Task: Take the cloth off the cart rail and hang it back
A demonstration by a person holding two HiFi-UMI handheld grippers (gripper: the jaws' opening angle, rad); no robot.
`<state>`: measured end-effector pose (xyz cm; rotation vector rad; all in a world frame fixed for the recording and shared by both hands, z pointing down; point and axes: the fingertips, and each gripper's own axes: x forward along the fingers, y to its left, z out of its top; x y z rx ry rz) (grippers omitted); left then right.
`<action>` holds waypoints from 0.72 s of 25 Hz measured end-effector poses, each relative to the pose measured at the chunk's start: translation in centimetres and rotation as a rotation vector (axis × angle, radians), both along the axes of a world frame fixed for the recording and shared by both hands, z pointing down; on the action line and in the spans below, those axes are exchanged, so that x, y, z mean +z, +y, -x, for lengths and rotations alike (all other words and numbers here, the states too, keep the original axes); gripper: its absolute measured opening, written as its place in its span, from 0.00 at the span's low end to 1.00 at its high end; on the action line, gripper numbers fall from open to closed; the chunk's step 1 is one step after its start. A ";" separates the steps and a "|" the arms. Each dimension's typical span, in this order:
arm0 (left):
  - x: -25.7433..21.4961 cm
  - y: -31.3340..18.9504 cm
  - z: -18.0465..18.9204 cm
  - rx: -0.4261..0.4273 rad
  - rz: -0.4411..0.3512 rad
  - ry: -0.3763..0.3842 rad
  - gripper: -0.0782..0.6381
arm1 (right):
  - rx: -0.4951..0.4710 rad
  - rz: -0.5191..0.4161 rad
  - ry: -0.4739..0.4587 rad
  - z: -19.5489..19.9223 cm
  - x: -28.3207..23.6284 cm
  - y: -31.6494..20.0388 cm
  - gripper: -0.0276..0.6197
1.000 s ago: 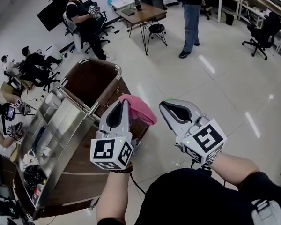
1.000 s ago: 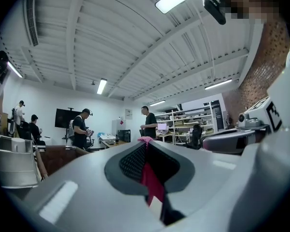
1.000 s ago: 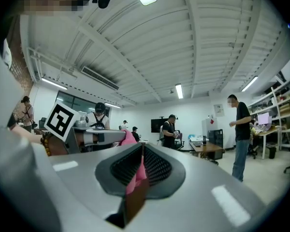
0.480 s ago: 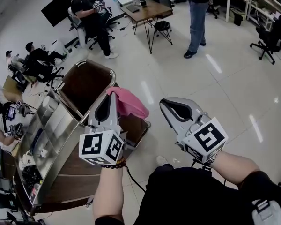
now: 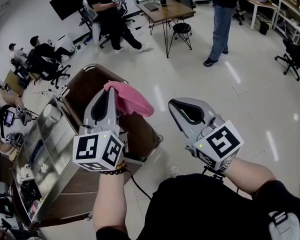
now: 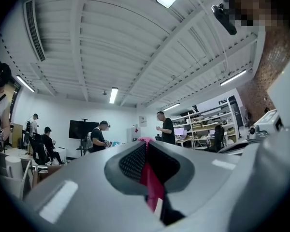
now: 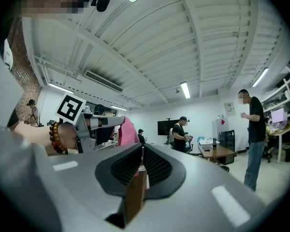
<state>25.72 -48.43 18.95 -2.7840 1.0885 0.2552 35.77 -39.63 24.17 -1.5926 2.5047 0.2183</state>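
- The left gripper [image 5: 108,90] has its jaws pressed together on a pink cloth [image 5: 132,100]. In the left gripper view a strip of that cloth [image 6: 150,178] fills the slit between the two fingers, from the tips back toward the camera.
- From the left fingertips [image 5: 110,88] the rest of the cloth spreads out to their right side and hangs loose. The right gripper view shows it [image 7: 128,132] drooping from the left gripper's tip.
- The right gripper [image 5: 174,104] has its jaws together with no object between them. Its tips point the same way as the left ones, and the cloth's free edge lies between the two pairs of tips.
- Behind each pair of fingers sits a marker cube [image 5: 97,151], [image 5: 220,146] printed with black-and-white square patterns.
- Just below and beyond the left fingertips is the cart [image 5: 85,176]. Its chrome rail [image 5: 97,65] curves round the far end; whether the cloth touches it cannot be told.
- Far past both tips are a wooden table [image 5: 165,11] and seated and standing people. A wall sign [image 7: 228,108] is too small to read.
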 end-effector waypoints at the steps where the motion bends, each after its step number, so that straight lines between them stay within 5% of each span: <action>1: -0.4 -1.2 0.2 -0.004 -0.003 0.003 0.13 | -0.006 -0.003 0.001 0.2 -0.2 -1.2 0.06; 7: -1.3 -6.9 1.7 -0.049 -0.002 0.008 0.13 | -0.046 -0.029 0.004 1.3 -1.7 -6.8 0.06; 18: 5.2 -13.2 0.5 -0.193 -0.028 0.018 0.13 | -0.192 -0.023 -0.010 -1.0 6.8 -14.8 0.06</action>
